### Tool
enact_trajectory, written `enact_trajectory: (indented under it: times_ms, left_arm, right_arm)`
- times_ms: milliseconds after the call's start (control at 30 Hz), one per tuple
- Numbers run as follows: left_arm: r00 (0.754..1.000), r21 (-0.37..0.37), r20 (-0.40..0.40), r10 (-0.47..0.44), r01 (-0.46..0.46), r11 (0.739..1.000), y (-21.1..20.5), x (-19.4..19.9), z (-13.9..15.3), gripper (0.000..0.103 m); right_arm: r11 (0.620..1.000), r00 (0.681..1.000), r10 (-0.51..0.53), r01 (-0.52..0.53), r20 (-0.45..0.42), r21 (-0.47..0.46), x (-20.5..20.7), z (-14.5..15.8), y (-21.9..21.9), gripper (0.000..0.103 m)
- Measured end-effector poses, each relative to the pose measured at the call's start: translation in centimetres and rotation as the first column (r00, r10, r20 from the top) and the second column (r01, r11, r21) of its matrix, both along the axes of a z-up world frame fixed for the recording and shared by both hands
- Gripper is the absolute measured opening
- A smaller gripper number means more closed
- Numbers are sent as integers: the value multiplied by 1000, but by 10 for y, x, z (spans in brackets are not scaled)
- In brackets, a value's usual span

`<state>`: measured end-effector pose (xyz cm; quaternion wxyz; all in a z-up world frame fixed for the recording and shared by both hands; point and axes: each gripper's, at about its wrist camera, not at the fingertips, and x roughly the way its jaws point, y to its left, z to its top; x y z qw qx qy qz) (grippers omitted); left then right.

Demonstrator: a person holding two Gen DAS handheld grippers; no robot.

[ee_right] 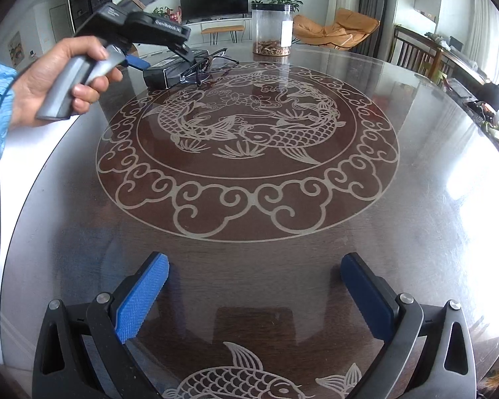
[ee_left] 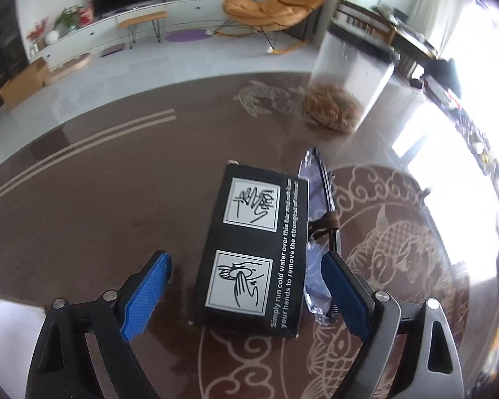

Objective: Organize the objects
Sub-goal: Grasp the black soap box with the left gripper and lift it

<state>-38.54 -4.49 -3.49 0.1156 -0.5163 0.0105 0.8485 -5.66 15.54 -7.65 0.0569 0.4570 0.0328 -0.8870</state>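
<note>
Box position: black box (ee_left: 252, 252) lies flat on the counter (ee_left: 99, 199), in the far left part as seen from the right wrist, directly ahead of the left gripper (ee_left: 246, 286).
Long axis: it runs roughly away from the left wrist camera, in line with the fingers.
Left jaws: spread wide, one on either side of the box's near end, not pressing it.
Neighbour: eyeglasses in clear wrap (ee_left: 319, 232) lie just beside the box's right edge.
Right jaws: right gripper (ee_right: 254, 289) spread, nothing between.
Nearer hand: left, judged better placed for the box.
Jar: clear jar (ee_left: 346, 79) stands farther off.
</note>
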Motion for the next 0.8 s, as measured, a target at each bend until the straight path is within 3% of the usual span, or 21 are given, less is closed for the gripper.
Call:
enact_trajectory:
  times_ms: [67, 167, 233, 433, 467, 533, 800]
  left_arm:
    - [1000, -17, 22, 1, 0, 1000, 2, -5, -10, 92]
    - [1000, -69, -19, -2, 1, 998, 9, -8, -13, 95]
    - [1000, -76, -25, 1, -3, 997, 12, -12, -15, 103]
    - [997, -76, -33, 65, -67, 995, 16, -26, -15, 102]
    - [996, -74, -54, 74, -78, 994, 16, -23, -14, 97]
    - [992, -91, -100, 72, -82, 992, 19, -17, -12, 61]
    - [965, -80, -171, 201, -217, 973, 15, 55, -12, 58]
  right_arm:
    - [1000, 1000, 0, 0, 0, 0, 0, 0, 0, 103]
    - [1000, 1000, 0, 0, 0, 0, 0, 0, 0, 103]
    - [1000, 1000, 0, 0, 0, 0, 0, 1, 0, 103]
    - [1000, 1000, 1, -1, 1, 0, -1, 0, 0, 103]
    - [1000, 1000, 2, -2, 1, 0, -1, 0, -1, 103]
    - [1000, 1000, 2, -2, 1, 0, -1, 0, -1, 103]
    - [1000, 1000, 2, -2, 1, 0, -1, 1, -1, 103]
